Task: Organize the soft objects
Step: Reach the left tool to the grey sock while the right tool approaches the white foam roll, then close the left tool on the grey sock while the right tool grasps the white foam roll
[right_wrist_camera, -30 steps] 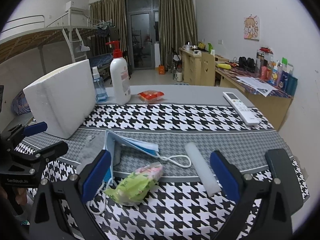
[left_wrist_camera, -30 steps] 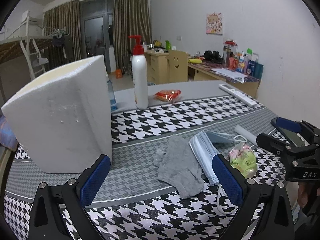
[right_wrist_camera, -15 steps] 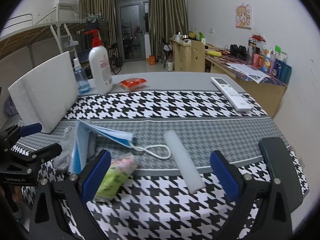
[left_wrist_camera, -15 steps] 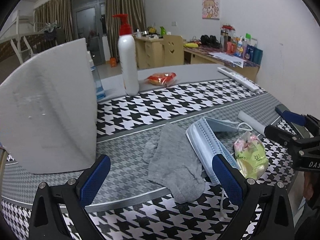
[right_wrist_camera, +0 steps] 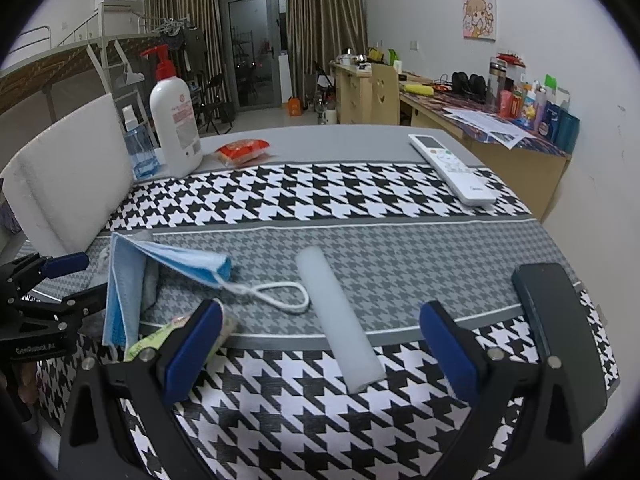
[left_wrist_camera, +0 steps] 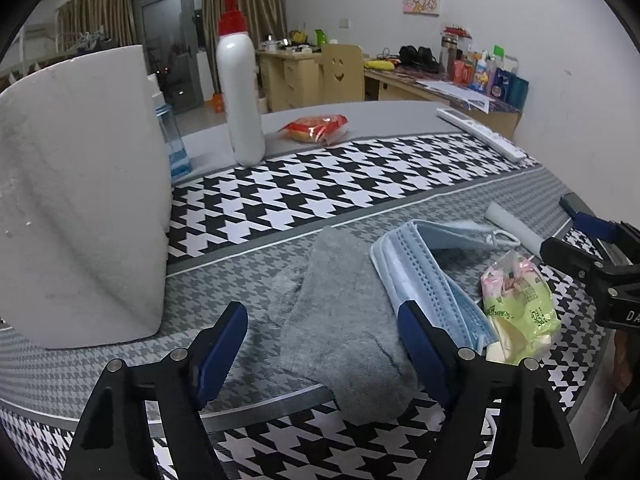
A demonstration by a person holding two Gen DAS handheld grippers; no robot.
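left gripper [left_wrist_camera: 322, 346]: I have it pitched down over the sock [left_wrist_camera: 340, 320], jaws just closing in, sock between the pads, no pinch yet.
right gripper [right_wrist_camera: 320, 348]: jaws apart and empty, straddling the foam roll [right_wrist_camera: 338, 320].
mask [left_wrist_camera: 424, 276]: lies folded, edge over the sock, so I come at the sock's near end.
tissue pack [left_wrist_camera: 518, 306]: just beside the mask.
foam block [left_wrist_camera: 76, 200]: upright at left, well clear.

Grey sock [left_wrist_camera: 340, 308] lies flat beside blue mask [left_wrist_camera: 424, 276].
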